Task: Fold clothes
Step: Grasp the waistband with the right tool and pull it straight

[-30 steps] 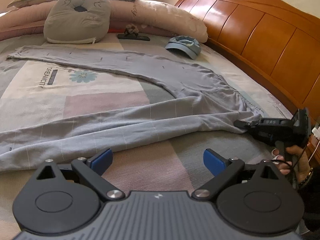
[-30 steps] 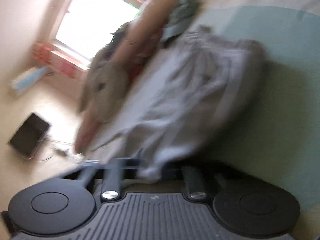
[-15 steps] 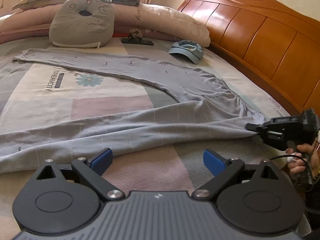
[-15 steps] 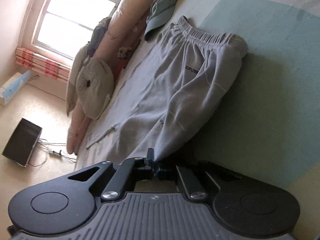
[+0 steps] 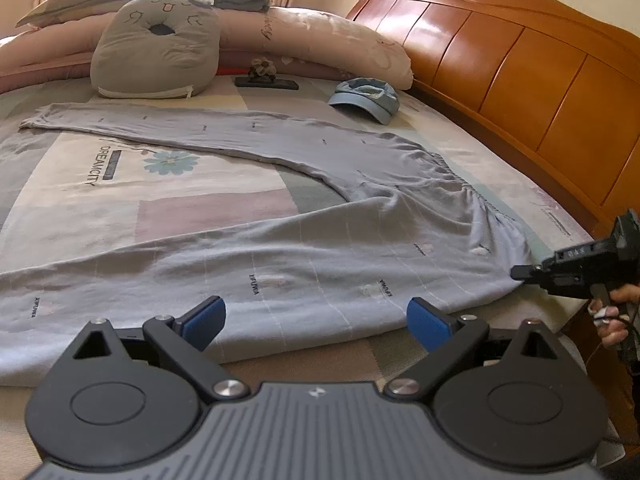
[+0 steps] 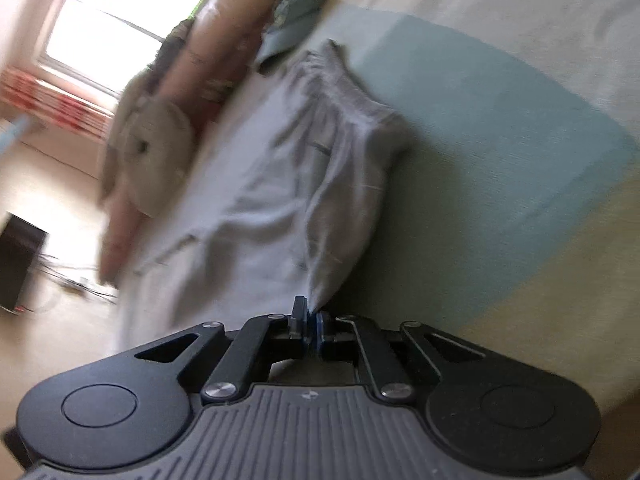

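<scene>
Bedroom, patchwork bed | grey sweatpants spread flat, legs splayed | right gripper clamped on waistband corner | left gripper agape above near leg | step: straightening/aligning; next: pinch near leg

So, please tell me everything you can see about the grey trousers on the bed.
The grey trousers look like soft knit cloth with thin pale lines and small printed words. They lie spread on the patterned bed sheet, legs apart in a V, one leg reaching toward the cushion, the other passing in front of the open left gripper. The gathered elastic waistband faces the wooden headboard. The right gripper has its jaws shut on the waist corner, stretching it taut.
</scene>
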A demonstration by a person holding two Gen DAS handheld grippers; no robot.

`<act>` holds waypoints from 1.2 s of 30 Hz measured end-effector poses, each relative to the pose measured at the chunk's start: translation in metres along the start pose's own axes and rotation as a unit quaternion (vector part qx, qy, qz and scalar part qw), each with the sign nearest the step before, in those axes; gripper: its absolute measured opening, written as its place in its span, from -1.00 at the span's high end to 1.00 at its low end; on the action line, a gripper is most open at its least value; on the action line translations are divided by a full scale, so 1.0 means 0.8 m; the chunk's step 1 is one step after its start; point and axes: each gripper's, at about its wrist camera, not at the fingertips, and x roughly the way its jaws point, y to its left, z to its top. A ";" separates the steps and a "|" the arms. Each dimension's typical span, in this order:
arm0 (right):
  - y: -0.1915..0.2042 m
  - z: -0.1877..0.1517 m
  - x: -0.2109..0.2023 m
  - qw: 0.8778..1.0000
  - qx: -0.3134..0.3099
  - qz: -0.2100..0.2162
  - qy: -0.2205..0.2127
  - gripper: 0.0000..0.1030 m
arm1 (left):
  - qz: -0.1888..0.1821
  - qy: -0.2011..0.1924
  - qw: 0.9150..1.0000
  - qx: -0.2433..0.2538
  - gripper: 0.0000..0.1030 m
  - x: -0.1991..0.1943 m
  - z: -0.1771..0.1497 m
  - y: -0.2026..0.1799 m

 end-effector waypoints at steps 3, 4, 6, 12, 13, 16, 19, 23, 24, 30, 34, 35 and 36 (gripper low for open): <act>-0.005 -0.006 -0.011 1.000 -0.004 -0.008 -0.011 0.72 | 0.000 0.002 1.000 0.000 -0.88 0.002 -0.001 0.000; -0.007 -0.006 -0.015 1.000 -0.003 -0.007 -0.020 0.66 | -0.001 0.003 1.000 -0.001 -0.88 0.002 -0.001 0.000; -0.014 -0.001 -0.018 0.999 0.010 -0.002 -0.040 0.43 | -0.001 0.005 1.000 -0.001 -0.88 0.004 -0.002 -0.001; -0.040 0.017 -0.005 0.994 0.063 0.026 -0.083 0.42 | -0.002 0.010 1.000 -0.002 -0.88 0.007 -0.004 -0.001; -0.040 0.020 -0.002 0.994 0.064 0.030 -0.087 0.42 | -0.002 0.010 1.000 -0.002 -0.88 0.008 -0.004 -0.001; -0.034 0.027 0.008 0.994 0.049 0.015 -0.094 0.56 | 0.000 0.011 1.000 -0.002 -0.88 0.008 -0.004 -0.002; -0.037 0.026 0.014 0.994 0.049 0.002 -0.097 0.86 | 0.002 0.014 1.000 -0.002 -0.88 0.009 -0.004 -0.003; -0.036 0.018 0.006 0.993 0.048 -0.006 -0.105 0.89 | 0.005 0.017 1.000 -0.001 -0.88 0.012 -0.003 -0.002; -0.035 0.014 0.002 0.993 0.046 -0.012 -0.106 0.90 | 0.005 0.017 1.000 -0.001 -0.88 0.012 -0.003 -0.002; -0.029 -0.010 -0.018 0.994 0.013 -0.034 -0.107 0.89 | 0.003 0.018 1.000 -0.001 -0.88 0.014 -0.003 -0.001; -0.024 -0.014 -0.031 0.994 -0.002 -0.043 -0.104 0.84 | 0.000 0.015 1.000 -0.001 -0.88 0.013 -0.002 -0.002; -0.021 -0.014 -0.036 0.993 -0.009 -0.052 -0.109 0.79 | -0.001 0.015 1.000 0.000 -0.88 0.013 -0.002 -0.002; -0.017 -0.015 -0.040 0.991 -0.017 -0.061 -0.114 0.78 | -0.002 0.015 1.000 0.001 -0.88 0.013 -0.002 -0.003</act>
